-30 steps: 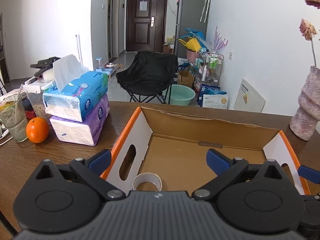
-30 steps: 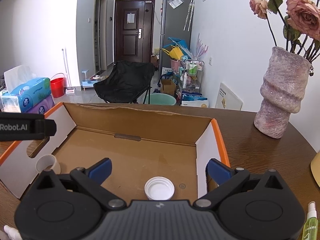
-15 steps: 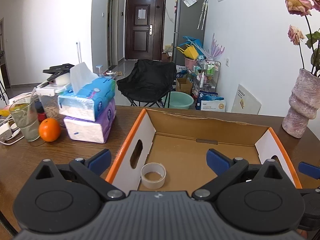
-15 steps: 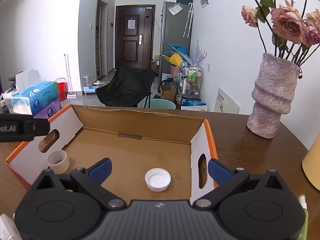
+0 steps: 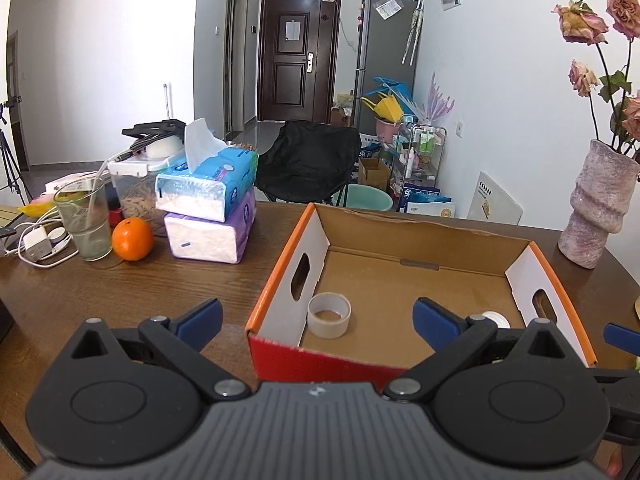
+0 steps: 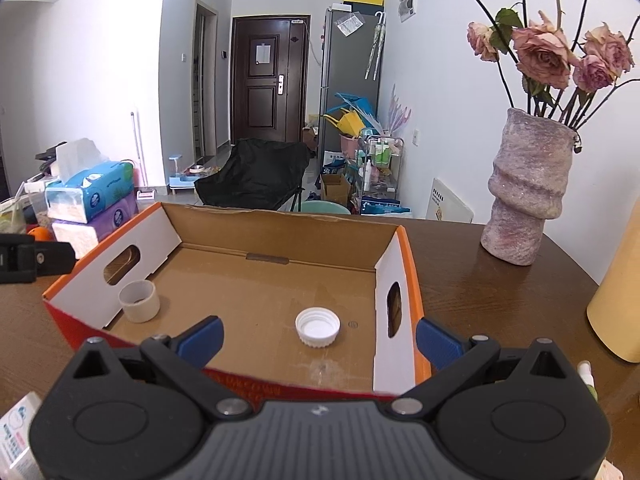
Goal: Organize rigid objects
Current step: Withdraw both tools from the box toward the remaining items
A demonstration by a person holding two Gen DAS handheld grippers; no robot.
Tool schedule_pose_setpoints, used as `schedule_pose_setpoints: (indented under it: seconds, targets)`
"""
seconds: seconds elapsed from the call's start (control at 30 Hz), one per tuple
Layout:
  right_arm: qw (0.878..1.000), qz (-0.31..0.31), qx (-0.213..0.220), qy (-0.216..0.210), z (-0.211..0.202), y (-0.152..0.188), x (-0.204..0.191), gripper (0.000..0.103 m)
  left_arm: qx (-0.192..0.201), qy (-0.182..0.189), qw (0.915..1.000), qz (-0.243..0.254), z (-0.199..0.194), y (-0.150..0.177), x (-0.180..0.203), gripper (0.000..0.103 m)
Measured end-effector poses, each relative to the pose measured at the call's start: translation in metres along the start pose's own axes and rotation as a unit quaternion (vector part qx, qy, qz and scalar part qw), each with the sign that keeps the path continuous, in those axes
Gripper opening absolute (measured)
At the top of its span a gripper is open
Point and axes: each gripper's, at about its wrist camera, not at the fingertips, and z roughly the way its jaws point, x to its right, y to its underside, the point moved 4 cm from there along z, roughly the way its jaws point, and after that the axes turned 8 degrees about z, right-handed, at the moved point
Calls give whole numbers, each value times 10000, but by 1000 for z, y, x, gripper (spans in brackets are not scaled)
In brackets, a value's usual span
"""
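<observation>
I see the box [image 6: 276, 236], open-topped cardboard with orange rims and white end walls with hand slots, sitting on the table [image 5: 100, 280]. Inside, a pale tape roll [image 5: 329, 315] stands in the left near corner; a white ribbed cap [image 6: 317, 326] lies open side up toward the right. My left gripper [image 5: 316, 316] and right gripper [image 6: 319, 334] are spread wide, empty.

open cardboard box [image 6: 280, 236], orange rim, on table; tape roll [image 6: 139, 301] upright in its left near corner; white cap [image 6: 317, 327] open-side up right of centre.
</observation>
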Motion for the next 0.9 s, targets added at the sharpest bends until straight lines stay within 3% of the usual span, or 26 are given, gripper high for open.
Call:
schedule_pose_setpoints:
  seconds: [0.9]
  targets:
    - [10000, 90, -10, 33, -83, 55, 26, 103, -253, 145, 9996, -2, -73, 61, 10, 103]
